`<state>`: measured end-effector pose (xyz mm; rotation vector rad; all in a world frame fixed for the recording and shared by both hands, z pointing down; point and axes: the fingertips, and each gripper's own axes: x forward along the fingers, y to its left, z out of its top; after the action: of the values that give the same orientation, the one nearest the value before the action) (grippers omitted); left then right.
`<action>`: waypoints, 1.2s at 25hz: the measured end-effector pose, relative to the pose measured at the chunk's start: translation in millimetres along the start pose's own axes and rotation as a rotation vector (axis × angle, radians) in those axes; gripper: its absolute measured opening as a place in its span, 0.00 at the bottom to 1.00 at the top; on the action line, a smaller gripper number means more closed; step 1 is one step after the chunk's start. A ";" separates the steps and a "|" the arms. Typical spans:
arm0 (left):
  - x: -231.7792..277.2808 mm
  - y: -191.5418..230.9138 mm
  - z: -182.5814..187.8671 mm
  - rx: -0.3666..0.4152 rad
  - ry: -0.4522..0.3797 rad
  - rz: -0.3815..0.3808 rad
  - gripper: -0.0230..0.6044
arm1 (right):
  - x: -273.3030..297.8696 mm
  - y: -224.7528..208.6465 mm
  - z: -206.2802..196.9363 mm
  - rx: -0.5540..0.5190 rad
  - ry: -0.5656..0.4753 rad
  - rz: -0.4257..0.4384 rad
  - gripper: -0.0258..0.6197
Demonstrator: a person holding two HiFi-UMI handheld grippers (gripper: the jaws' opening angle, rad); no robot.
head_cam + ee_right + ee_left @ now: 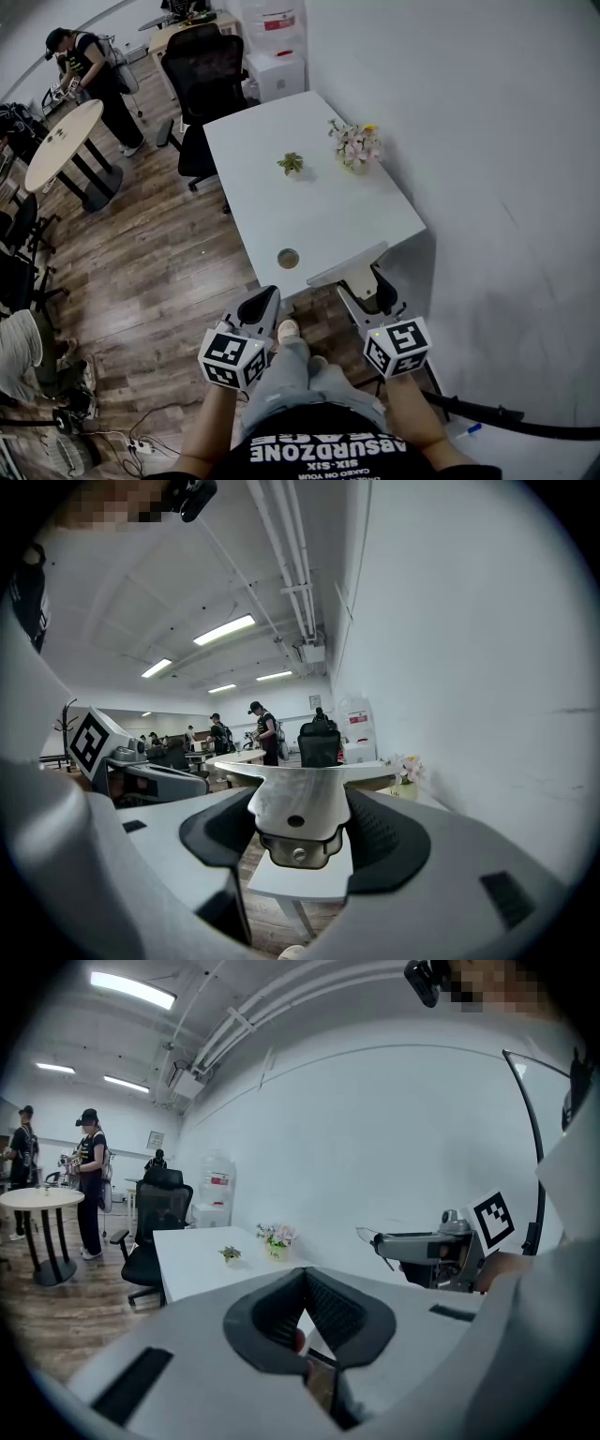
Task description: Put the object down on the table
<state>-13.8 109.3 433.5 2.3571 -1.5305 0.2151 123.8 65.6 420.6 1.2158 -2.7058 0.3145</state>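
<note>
My right gripper (361,281) is shut on a pale grey metal piece (345,265) with a wide flat blade, held just off the near edge of the white table (319,206). In the right gripper view the metal piece (295,803) fills the gap between the dark pads (389,841), blade uppermost, with two small screw holes on its face. My left gripper (270,295) hangs beside it to the left, below the table's near left corner. Its tips meet and it holds nothing; in the left gripper view the left gripper (305,1274) shows only a thin slit.
A small green plant (292,163) and a pot of flowers (356,145) stand on the table's far half; a round cable hole (288,258) lies near the front edge. A black office chair (202,75) is at the far left corner. A person (89,75) stands by a round table (61,141).
</note>
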 end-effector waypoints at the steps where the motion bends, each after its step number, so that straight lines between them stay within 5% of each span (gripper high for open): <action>1: 2.9 1.7 1.0 -0.001 0.001 0.000 0.04 | 3.0 -1.8 1.4 0.001 0.000 0.001 0.48; 30: 89.1 85.6 47.6 -0.025 -0.006 -0.022 0.04 | 116.1 -48.2 59.5 -0.029 -0.025 -0.012 0.48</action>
<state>-57.0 -15.8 431.1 2.3564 -1.5004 0.1830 80.3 -64.2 395.8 1.2351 -2.7136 0.2591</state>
